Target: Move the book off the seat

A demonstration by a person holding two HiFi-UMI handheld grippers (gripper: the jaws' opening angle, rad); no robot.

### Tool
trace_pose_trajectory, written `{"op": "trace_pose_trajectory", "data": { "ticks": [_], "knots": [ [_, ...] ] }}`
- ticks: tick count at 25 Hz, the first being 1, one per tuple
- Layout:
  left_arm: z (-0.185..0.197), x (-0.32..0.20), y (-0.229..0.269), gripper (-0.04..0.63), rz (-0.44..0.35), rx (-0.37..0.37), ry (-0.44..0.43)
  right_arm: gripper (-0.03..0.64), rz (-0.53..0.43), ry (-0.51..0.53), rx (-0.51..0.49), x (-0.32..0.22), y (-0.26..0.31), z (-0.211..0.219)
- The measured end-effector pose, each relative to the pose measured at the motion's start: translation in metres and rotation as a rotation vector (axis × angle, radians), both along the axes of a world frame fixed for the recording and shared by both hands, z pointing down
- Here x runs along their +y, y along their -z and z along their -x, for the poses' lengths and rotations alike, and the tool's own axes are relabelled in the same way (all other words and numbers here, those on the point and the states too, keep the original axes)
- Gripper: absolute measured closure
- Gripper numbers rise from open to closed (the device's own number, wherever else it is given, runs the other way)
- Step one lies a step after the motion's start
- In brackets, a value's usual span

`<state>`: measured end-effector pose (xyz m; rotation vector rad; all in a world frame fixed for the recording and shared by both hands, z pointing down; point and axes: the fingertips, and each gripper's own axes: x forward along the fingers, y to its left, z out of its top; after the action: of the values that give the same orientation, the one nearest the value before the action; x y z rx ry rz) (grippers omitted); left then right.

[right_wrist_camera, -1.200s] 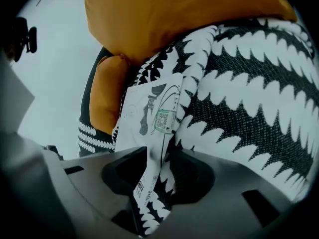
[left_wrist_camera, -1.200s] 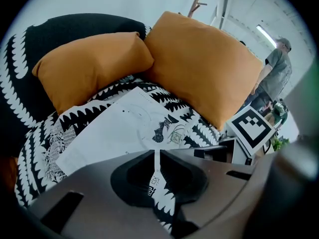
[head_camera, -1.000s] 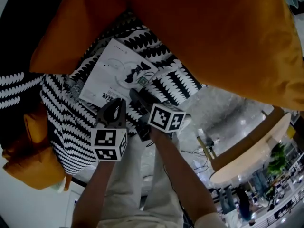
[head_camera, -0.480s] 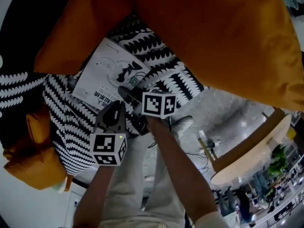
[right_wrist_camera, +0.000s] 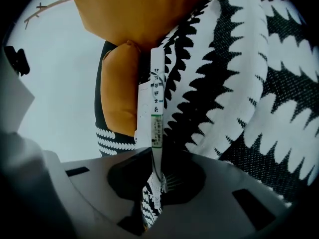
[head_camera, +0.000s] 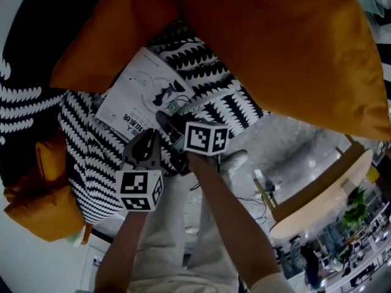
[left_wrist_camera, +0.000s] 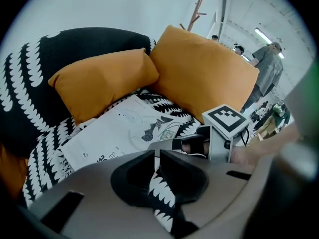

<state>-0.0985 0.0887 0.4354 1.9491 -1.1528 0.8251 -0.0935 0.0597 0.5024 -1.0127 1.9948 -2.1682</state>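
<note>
You are standing in what looks like a big furniture showroom or shop hall, not a home. The seat [head_camera: 91,157], in bold black-and-white print, is dressed with plump orange cushions [head_camera: 275,47] like a display piece. Beside it lies a glossy pale stone floor [head_camera: 293,145] with a round table [head_camera: 311,215] and a green plant [head_camera: 356,203]. Beyond, under long ceiling strip lights [left_wrist_camera: 262,35], people [left_wrist_camera: 266,63] stand about in an open hall.

The right black-jawed handheld gripper [right_wrist_camera: 155,169] has just been closing, its pads pinching the thin white book [right_wrist_camera: 157,114] edge-on. The left black-jawed gripper [left_wrist_camera: 155,154] hovers, jaws nearly together and empty.
</note>
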Motion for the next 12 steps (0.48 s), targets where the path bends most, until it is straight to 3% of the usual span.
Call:
{"op": "trace_pose_trajectory", "data": {
  "ticks": [7, 12],
  "knots": [
    [0.001, -0.002, 0.023, 0.58, -0.03, -0.028, 0.019, 0.572, -0.049, 0.006, -0.008, 0.002, 0.037, -0.003],
    [0.034, -0.037, -0.005, 0.58, -0.023, -0.024, 0.008, 0.572, -0.045, -0.011, -0.013, -0.027, 0.018, 0.017]
  ]
}}
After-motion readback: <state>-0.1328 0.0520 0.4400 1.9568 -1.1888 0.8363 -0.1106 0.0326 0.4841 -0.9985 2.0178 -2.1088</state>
